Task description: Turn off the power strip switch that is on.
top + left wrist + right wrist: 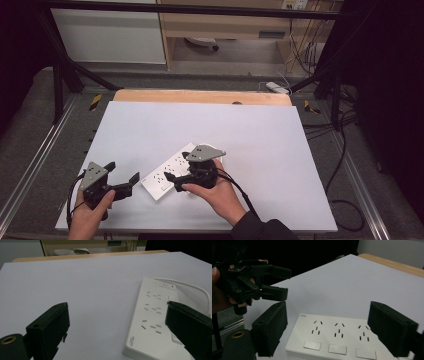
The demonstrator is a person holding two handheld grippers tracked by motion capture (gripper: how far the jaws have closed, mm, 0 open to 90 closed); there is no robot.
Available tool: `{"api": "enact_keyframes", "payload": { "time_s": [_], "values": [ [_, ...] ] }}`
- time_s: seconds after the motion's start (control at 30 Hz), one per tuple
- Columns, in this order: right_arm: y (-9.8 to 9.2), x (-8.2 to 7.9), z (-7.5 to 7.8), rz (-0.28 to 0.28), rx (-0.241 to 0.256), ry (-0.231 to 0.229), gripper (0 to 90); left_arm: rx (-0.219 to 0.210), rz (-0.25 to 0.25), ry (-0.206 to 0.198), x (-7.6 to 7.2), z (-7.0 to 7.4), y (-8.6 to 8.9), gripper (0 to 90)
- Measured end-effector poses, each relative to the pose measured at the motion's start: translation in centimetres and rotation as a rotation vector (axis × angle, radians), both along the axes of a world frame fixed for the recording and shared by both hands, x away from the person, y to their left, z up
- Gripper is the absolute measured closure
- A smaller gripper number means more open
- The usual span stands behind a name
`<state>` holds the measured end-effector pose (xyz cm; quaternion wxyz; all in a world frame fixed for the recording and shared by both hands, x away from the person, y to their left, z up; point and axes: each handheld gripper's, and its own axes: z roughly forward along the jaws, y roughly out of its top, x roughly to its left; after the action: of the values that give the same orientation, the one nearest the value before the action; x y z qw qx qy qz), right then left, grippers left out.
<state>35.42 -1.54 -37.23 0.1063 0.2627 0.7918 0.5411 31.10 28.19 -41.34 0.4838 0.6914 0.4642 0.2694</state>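
The white power strip (172, 170) near the table's front edge looks rigid, light, slick — best pinched across its long sides — while left gripper (126, 177) and right gripper (172, 181) gape empty.

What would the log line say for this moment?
left claw: open, beside power strip | right claw: open, over power strip | power strip: flat on white table, untouched

A smooth white plastic power strip (172, 170) lies on the matt white tabletop (150, 125) with a wooden edge.
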Motion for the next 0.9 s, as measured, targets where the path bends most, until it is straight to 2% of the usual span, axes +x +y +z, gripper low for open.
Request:
{"api": "enact_keyframes", "payload": {
  "time_s": [0.2, 0.5, 0.73, 0.9],
  "values": [
    [0.8, -0.4, -0.1, 0.032, -0.02, -0.02, 37.6, 0.0, 0.003, -0.001, 0.0, 0.0, 0.0, 5.4],
    [1.7, -0.8, -0.8, 0.077, -0.043, -0.022, 65.8, 0.007, 0.002, -0.004, 0.0, 0.0, 0.0, 5.4],
    [2.5, -1.0, -1.3, 0.101, -0.049, -0.017, 80.9, 0.007, 0.004, -0.003, 0.0, 0.0, 0.0, 5.4],
    [2.7, -1.1, -1.6, 0.111, -0.055, -0.024, 86.1, 0.011, 0.002, -0.001, 0.0, 0.0, 0.0, 5.4]
  ]
}}
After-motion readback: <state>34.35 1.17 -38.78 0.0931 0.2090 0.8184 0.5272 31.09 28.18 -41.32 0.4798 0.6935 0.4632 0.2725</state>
